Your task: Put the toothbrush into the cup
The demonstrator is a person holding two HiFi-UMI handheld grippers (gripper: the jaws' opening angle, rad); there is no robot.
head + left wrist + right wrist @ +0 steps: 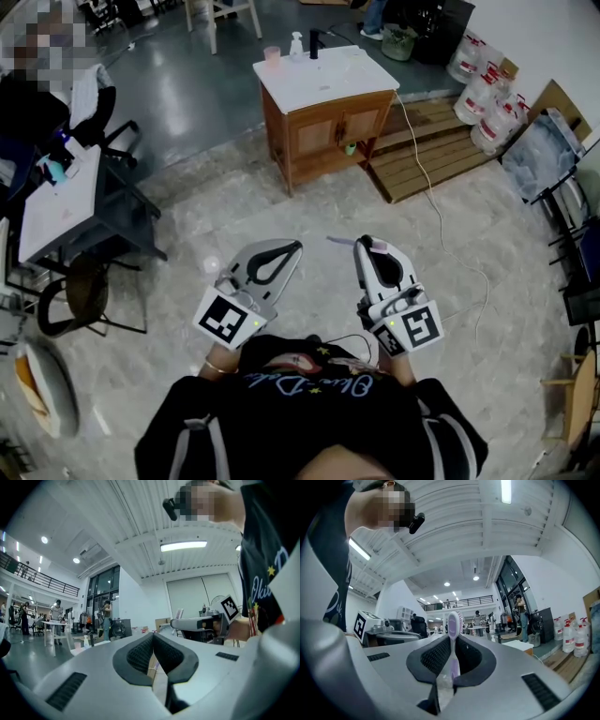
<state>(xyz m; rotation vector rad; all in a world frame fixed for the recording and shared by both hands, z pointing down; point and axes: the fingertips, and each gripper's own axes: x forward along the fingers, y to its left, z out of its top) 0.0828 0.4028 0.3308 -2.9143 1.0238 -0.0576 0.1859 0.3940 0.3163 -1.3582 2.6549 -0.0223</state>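
The right tool (452, 654) is clenched on the toothbrush (453, 620), whose bristle head rises above the jaw tips. The left tool (153, 641) is pressed together on nothing. Pinched at one narrow spot, the brush could swivel or slip and miss the rim. Only the head view shows the cup (273, 56), on the bench (328, 80) far ahead of both tools.

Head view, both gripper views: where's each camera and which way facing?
Head view: on the person's head, facing steeply down at the floor; shows left gripper, right gripper, torso.
Left gripper view: on that gripper, along its shut jaws, tilted up at ceiling; torso at right.
Right gripper view: on that gripper, along jaws shut on toothbrush, tilted up; torso at left.
Shared: each gripper view shows the other gripper.
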